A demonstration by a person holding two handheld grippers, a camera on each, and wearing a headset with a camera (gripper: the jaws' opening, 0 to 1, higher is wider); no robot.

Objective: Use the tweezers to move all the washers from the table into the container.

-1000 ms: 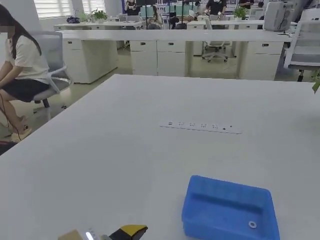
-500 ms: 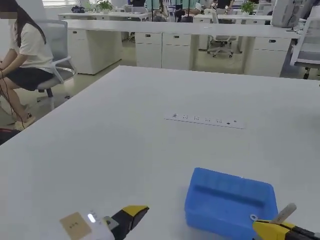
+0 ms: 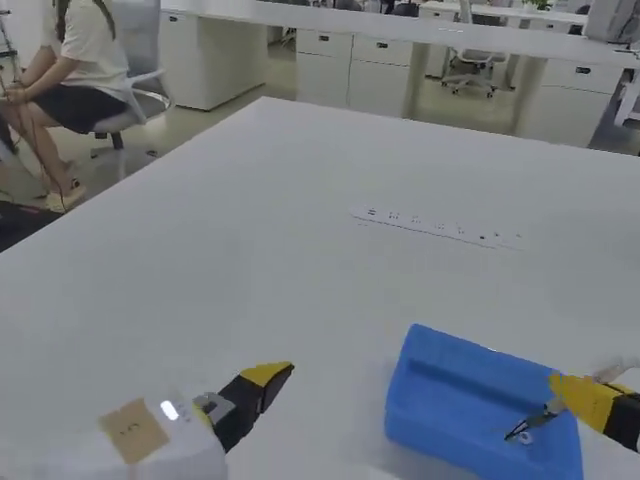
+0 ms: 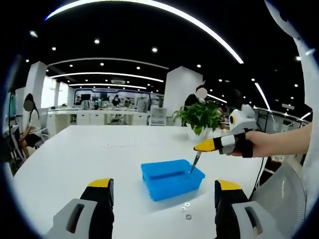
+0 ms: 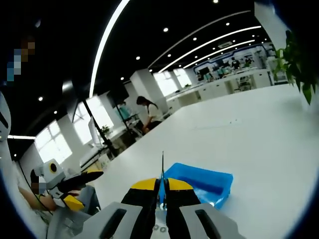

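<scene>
right gripper (image 5: pixel 163 185): jaws pinched narrow on the tweezers (image 5: pixel 162 172), which stick straight out between them.
left gripper (image 4: pixel 163 185): jaws spread wide with nothing between them. In the head view it sits at 7 o'clock, over the table (image 3: pixel 250 250).
container (image 3: pixel 450 385): blue, at 5 o'clock in the head view, apart from the left gripper.
washers (image 4: pixel 188 216): a few small rings lie loose on the table just off the container's near side, at 6 o'clock in the left gripper view.
washer inside: a second ago one lay on the container's floor. The tweezers' tip is now at that spot, so I cannot tell whether the tip grips a washer or stands beside one.
change: a second ago the head view had no right gripper. Half a second ago the tweezers reached the container's 5 o'clock corner, and now their tip dips inside it. The left gripper has come further in from 7 o'clock. The whole view has also tilted down, which is the camera moving, not the container or the strip (image 3: pixel 435 228).
meaning: this looks like a drop-off over the container. With washers still on the table, the task is partly done at best, and the next pick probably lies just by the container.
rest: the strip is at 3 o'clock of centre, and a person (image 3: pixel 85 50) sits at 10 o'clock.
</scene>
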